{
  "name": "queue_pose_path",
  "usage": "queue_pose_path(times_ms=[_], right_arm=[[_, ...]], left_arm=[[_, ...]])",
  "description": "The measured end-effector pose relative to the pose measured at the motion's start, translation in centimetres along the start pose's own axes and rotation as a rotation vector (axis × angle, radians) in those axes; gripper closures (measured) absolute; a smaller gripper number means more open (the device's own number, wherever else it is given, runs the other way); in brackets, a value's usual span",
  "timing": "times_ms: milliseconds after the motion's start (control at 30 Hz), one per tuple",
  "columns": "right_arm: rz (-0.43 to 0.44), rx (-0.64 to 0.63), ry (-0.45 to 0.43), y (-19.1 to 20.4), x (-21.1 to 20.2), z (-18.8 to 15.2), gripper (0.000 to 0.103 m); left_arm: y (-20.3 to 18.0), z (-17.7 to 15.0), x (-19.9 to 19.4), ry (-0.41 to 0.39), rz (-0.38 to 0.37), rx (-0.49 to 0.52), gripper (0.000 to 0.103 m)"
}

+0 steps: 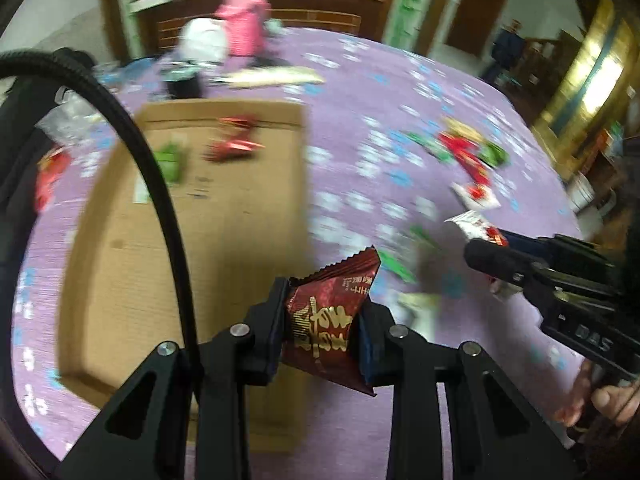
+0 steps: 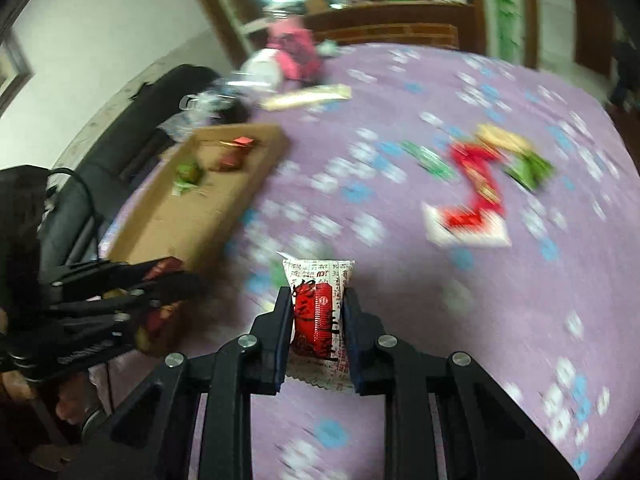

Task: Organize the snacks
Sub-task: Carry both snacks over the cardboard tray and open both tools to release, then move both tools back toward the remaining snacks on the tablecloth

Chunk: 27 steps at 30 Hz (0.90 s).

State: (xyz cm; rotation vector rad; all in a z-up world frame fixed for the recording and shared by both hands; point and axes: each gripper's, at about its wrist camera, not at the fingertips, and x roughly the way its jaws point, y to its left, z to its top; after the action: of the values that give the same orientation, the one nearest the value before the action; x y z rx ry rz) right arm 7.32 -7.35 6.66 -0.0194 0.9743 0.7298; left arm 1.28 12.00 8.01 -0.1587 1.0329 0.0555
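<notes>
- Left gripper (image 1: pixel 324 320) is clamped on a dark red packet (image 1: pixel 330 316) with gold writing. The packet's up in the air, pinched at both sides, with its crimped top poking out past the fingers.
- Right gripper (image 2: pixel 318 320) is squeezing a white packet (image 2: pixel 318 312) that has a red label, also lifted clear of the cloth.
- In the left cam the right gripper sits off at the right edge, with its white packet barely peeking out at the tip.
- Just past the left gripper there's a flat cardboard tray (image 1: pixel 208 216) lying near the left edge of the purple cloth (image 1: pixel 360 92). At its far end sit a green snack (image 1: pixel 172 160) and a couple of red ones (image 1: pixel 234 138).
- The loose pile (image 2: pixel 480 176) of red, green and white packets is well apart from the tray, over toward the right side of the cloth. It's all pretty blurry, so I can't count them.
- A few more green bits (image 1: pixel 400 256) lie on the cloth between the two grippers.
- At the far edge there's a pink bag (image 1: pixel 242 20) with something white (image 1: pixel 202 42) beside it.
</notes>
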Motion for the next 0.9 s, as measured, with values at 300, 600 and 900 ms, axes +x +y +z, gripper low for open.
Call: queue_pose_path(times_ms=[300,600,900], right_arm=[[0.061,-0.145,-0.014,8.5,6.7,6.8,0.08],[0.007,-0.176,0.033,10.6,11.8,8.9,0.076],[-0.008,-0.205,0.038,9.9,11.1,8.7,0.052]], left_arm=[[8.5,3.3,1.6,-0.027,0.184,-0.097,0.07],[11.5,4.4,5.4,0.072,0.213,-0.144,0.067],[11.1,4.4,4.9,0.151,0.122,-0.163,0.041]])
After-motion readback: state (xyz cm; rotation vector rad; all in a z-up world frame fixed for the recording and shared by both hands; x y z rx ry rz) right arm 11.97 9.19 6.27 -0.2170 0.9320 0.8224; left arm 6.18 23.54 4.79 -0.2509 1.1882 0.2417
